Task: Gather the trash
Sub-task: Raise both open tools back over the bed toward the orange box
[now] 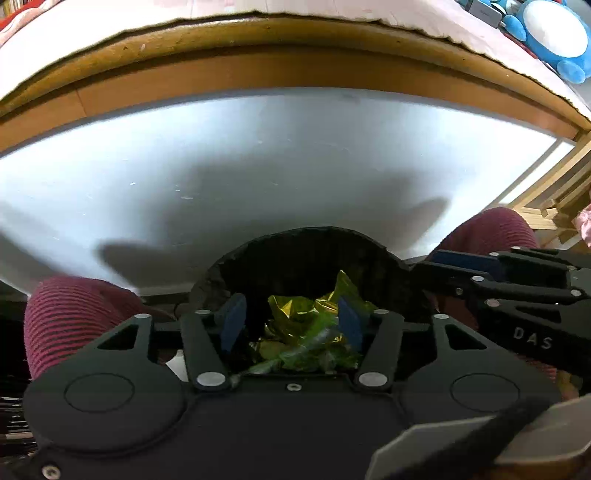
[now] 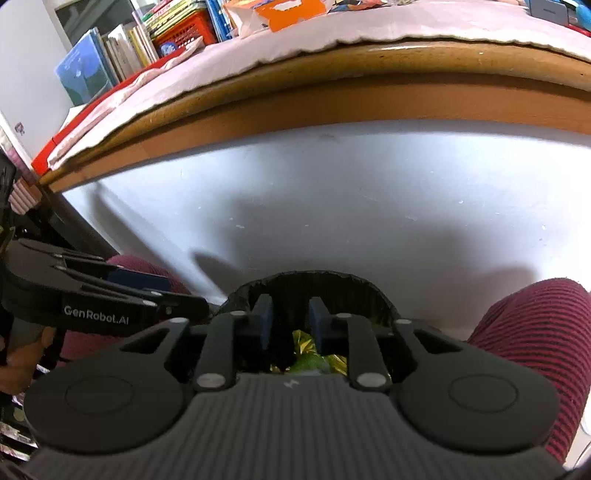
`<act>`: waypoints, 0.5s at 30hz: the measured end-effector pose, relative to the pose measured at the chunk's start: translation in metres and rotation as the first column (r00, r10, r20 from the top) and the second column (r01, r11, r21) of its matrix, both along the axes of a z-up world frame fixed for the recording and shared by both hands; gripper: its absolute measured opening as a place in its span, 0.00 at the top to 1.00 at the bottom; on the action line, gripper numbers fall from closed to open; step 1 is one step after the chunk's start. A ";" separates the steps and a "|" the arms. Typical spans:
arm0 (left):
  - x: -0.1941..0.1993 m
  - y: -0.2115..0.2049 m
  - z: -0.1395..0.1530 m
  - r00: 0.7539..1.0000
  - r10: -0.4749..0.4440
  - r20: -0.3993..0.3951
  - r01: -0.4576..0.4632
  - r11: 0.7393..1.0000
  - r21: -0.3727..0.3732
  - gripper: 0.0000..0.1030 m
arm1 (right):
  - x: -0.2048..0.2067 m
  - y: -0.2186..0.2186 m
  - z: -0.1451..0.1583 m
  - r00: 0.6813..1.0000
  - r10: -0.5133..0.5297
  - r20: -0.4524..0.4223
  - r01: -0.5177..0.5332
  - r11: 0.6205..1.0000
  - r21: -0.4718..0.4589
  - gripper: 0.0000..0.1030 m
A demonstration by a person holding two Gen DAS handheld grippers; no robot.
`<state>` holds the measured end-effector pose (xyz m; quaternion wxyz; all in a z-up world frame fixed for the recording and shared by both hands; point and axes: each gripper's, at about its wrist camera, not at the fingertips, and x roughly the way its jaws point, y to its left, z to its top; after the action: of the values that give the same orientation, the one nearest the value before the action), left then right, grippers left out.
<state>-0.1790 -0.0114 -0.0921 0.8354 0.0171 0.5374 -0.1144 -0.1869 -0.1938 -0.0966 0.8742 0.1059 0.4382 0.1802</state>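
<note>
Crumpled gold and green foil wrappers [image 1: 310, 328] lie inside a black trash bag [image 1: 306, 236] that stands open between a person's knees. My left gripper [image 1: 291, 323] points down into the bag's mouth. It is open: its left blue pad is clear of the foil and the right pad stands at the foil's edge. My right gripper [image 2: 291, 325] hangs open over the same bag [image 2: 306, 277], with the wrappers [image 2: 306, 350] showing below the gap between its pads. Each gripper also shows from the side in the other's view: the right gripper [image 1: 439, 267] and the left gripper [image 2: 184, 295].
A person's knees in maroon striped trousers [image 1: 74, 317] [image 2: 528, 332] flank the bag. Just ahead is a wooden table edge [image 1: 295, 59] over a white panel [image 1: 258, 166]. On the table are books [image 2: 122, 48], an orange box [image 2: 288, 14] and a blue plush toy [image 1: 550, 33].
</note>
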 end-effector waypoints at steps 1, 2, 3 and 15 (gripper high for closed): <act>0.000 0.000 0.001 1.000 0.004 0.005 -0.004 1.000 0.001 0.44 | 0.000 -0.001 0.001 1.000 -0.003 0.003 0.003 1.000 0.002 0.54; 0.000 0.001 0.003 1.000 0.008 0.012 -0.008 1.000 -0.001 0.44 | 0.001 -0.002 0.003 1.000 -0.005 0.007 0.005 1.000 0.005 0.52; 0.001 0.001 0.006 1.000 0.011 0.020 -0.011 1.000 -0.005 0.42 | 0.001 -0.003 0.004 1.000 -0.005 0.013 0.005 1.000 0.007 0.49; 0.006 0.022 0.074 0.956 0.084 0.280 -0.058 0.993 -0.100 0.21 | 0.013 -0.027 0.059 0.976 -0.011 0.215 -0.006 0.997 0.077 0.21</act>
<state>-0.1731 0.0107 -0.0183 0.9072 -0.0238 0.4067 -0.1050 -0.1741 -0.2212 -0.0375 0.9121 0.1200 0.3334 0.2061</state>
